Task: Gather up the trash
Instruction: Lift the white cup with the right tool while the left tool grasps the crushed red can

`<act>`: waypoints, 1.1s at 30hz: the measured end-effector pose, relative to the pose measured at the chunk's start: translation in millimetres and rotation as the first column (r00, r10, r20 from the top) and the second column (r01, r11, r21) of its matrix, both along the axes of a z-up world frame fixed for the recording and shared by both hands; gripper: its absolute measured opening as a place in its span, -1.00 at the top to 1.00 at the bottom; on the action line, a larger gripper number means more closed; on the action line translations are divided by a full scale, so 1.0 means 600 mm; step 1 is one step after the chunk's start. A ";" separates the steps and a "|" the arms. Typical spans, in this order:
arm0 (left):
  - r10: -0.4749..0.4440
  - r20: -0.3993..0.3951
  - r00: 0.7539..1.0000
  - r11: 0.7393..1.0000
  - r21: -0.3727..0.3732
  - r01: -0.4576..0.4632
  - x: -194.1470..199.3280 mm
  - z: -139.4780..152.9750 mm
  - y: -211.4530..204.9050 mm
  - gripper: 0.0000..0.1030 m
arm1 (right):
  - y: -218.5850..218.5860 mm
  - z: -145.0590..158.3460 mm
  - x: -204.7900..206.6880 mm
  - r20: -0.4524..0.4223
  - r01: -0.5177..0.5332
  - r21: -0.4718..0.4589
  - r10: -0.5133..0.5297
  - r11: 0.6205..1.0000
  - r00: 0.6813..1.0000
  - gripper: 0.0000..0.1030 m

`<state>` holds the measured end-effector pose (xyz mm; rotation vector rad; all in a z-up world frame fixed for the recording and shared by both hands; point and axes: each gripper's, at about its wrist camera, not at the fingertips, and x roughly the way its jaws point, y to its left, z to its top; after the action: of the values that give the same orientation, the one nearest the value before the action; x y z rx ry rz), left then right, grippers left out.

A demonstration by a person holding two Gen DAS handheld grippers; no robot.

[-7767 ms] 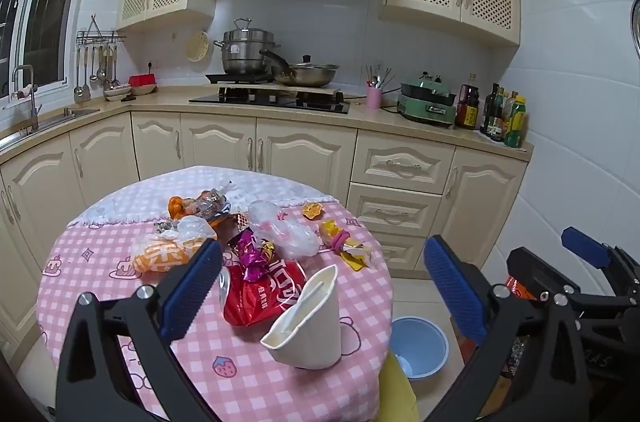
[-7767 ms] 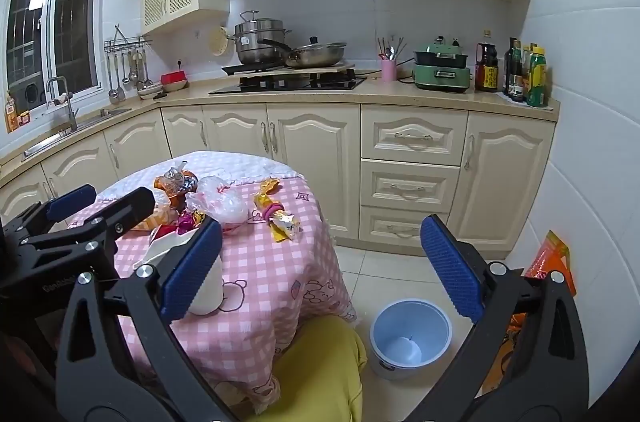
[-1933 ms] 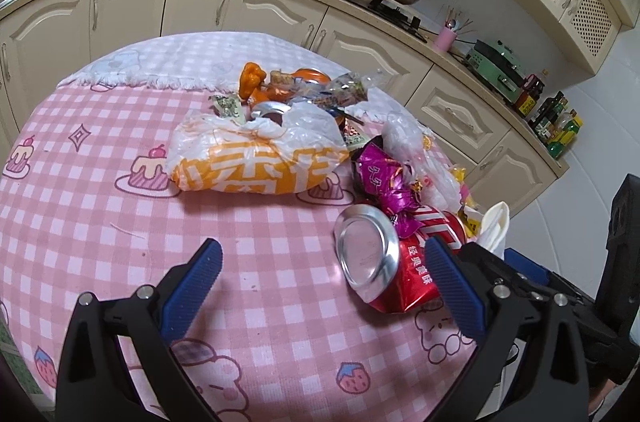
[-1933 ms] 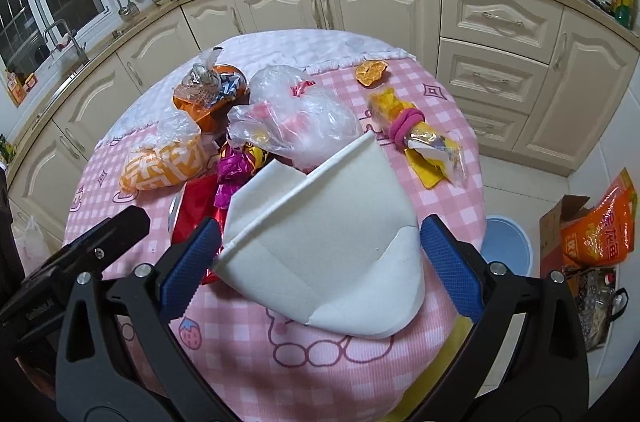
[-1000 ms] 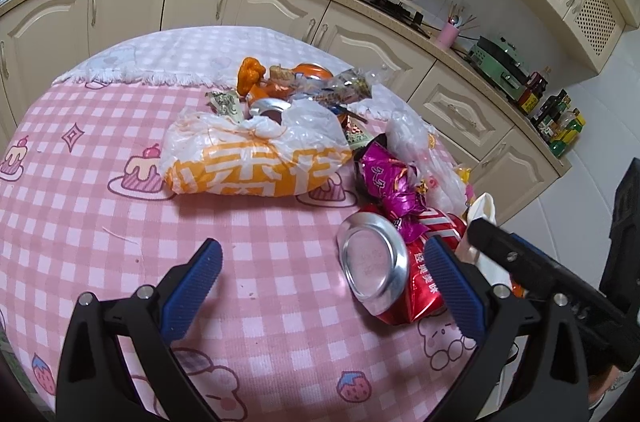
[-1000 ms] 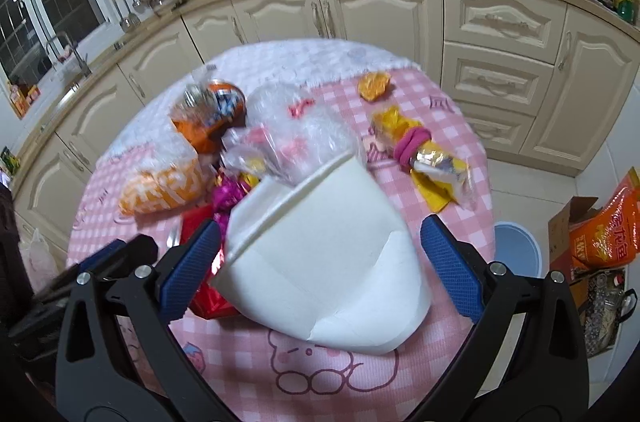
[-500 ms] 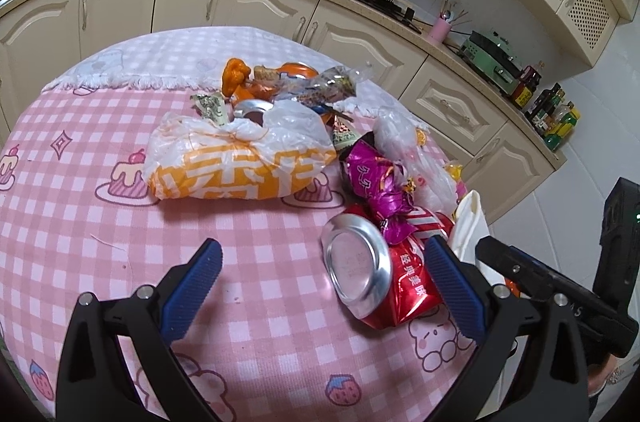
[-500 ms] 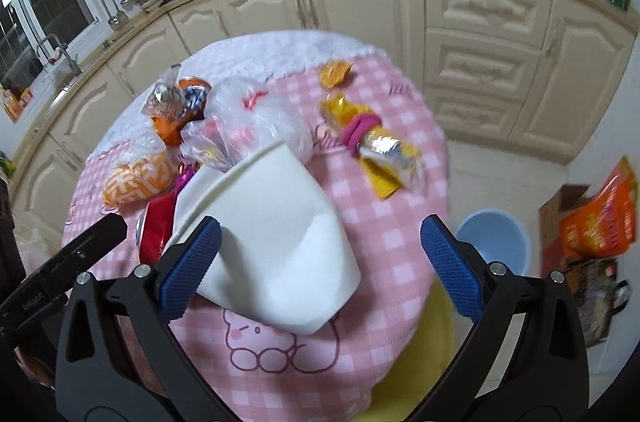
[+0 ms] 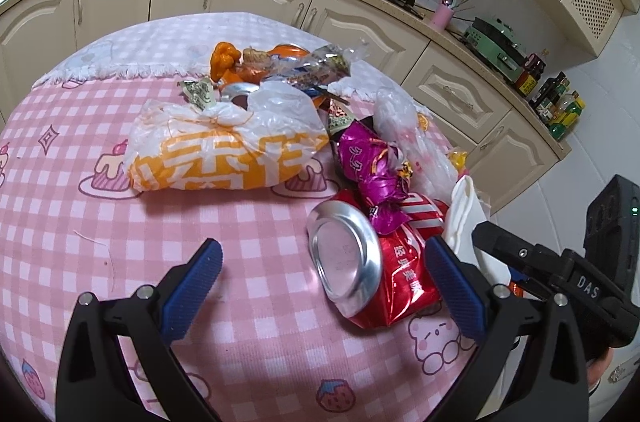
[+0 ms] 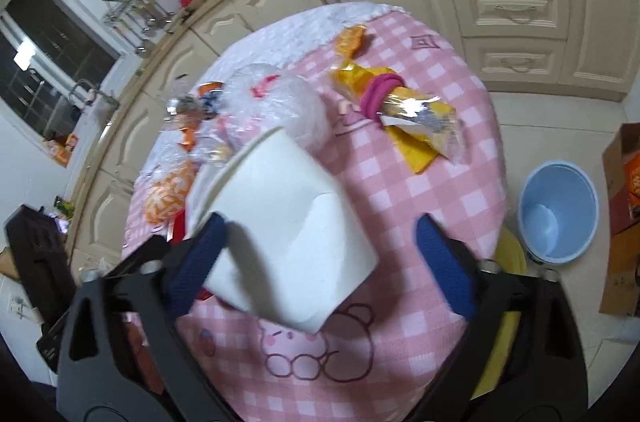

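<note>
On a round tabletop [image 9: 72,206] covered in pink checked cloth, a heap of trash lies toward the far right. The left wrist view looks down on it: the left gripper [image 9: 324,282] hovers with its jaws wide apart and nothing between them. Just ahead lies a crushed red can [image 9: 372,266], its silver base turned toward the camera and close to the right blue pad. A magenta foil wrapper [image 9: 372,166] rests on the can's far side. To the left sits a knotted white and orange plastic bag [image 9: 224,150], and farther off are orange wrappers and a second can, partly hidden by the bag. Only a white sliver of the paper cup [image 9: 464,210] shows at the right edge, behind the dark body of the other gripper.

The right wrist view, slightly blurred, shows that cup [image 10: 280,234] in full: large, white, tilted, lying between the wide-open jaws of the right gripper [image 10: 320,262]. Its side appears to touch the left blue pad; the right pad stands well clear. This view alone shows a clear plastic bag [image 10: 280,106] beyond the cup, a yellow wrapper with a pink band [image 10: 396,110] to the right, and a light blue bin [image 10: 560,210] on the floor at far right, beside a cardboard box [image 10: 620,222].
</note>
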<state>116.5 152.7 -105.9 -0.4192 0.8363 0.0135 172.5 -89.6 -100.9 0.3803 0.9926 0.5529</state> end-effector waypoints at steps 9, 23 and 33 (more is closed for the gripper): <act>-0.003 -0.013 1.000 1.000 0.002 0.003 0.010 -0.004 -0.007 -0.91 | -0.019 0.007 -0.002 -0.012 0.103 -0.103 -0.105 0.989 0.994 0.81; 0.000 -0.021 1.000 1.000 0.008 0.000 0.017 -0.005 -0.009 -0.91 | -0.020 0.019 -0.023 0.124 0.244 -0.291 -0.216 0.925 0.968 -0.55; 0.024 0.002 1.000 0.999 0.035 -0.024 0.011 -0.003 0.004 -0.91 | 0.003 0.068 -0.055 0.210 0.236 -0.312 -0.176 0.920 0.962 -0.67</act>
<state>122.9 155.3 -107.6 -0.3964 0.8284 0.0505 139.5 -87.6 -60.1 0.1254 0.8414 0.2137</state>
